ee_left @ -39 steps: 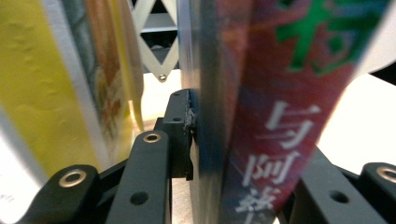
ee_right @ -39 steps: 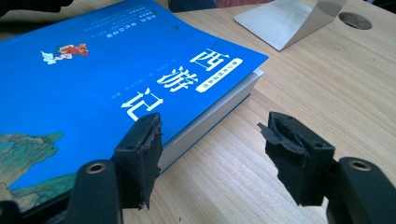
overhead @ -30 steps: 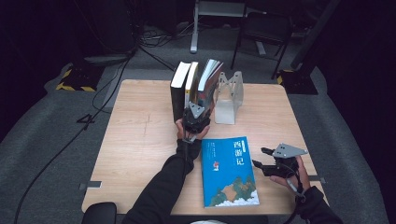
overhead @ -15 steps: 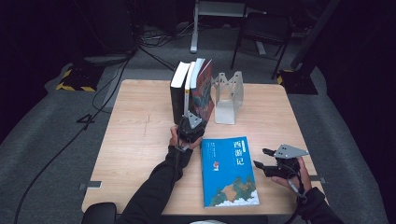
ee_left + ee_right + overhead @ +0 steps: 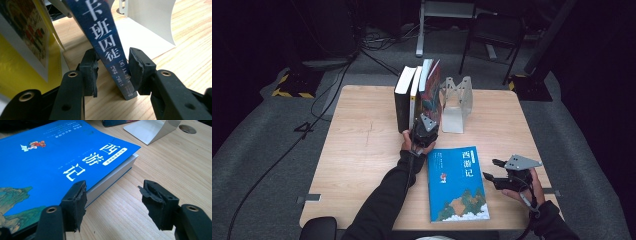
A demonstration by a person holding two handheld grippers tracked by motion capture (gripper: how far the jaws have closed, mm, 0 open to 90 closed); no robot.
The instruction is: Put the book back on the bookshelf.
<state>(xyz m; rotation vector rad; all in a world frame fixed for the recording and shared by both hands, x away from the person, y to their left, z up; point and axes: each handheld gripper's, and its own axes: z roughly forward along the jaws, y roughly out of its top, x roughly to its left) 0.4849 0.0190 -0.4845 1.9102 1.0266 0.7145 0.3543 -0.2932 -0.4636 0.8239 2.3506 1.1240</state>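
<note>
A dark blue book [image 5: 107, 42] with white characters on its spine stands on edge, tilted a little, as the rightmost of a row of upright books [image 5: 433, 95]. My left gripper [image 5: 112, 60] has just been closing and is shut on the foot of that spine; the same left gripper [image 5: 424, 120] sits at the near end of the row. A bright blue book [image 5: 457, 182] lies flat on the table. My right gripper [image 5: 112, 195] is open, low beside that flat blue book [image 5: 50, 157], one jaw against its page edge. The right gripper [image 5: 492, 169] is at the book's right side.
A black book [image 5: 402, 107] and a yellow one [image 5: 15, 67] stand left of the held book. A white metal bookend [image 5: 457, 107] stands just right of the row, its base plate [image 5: 140, 32] behind the held spine. Bare wooden tabletop [image 5: 362, 145] lies to the left.
The rightmost book leaned out towards the bookend and now stands nearer upright against the row. My left gripper shifted slightly and drew its jaws in around the spine. The right gripper stayed still.
</note>
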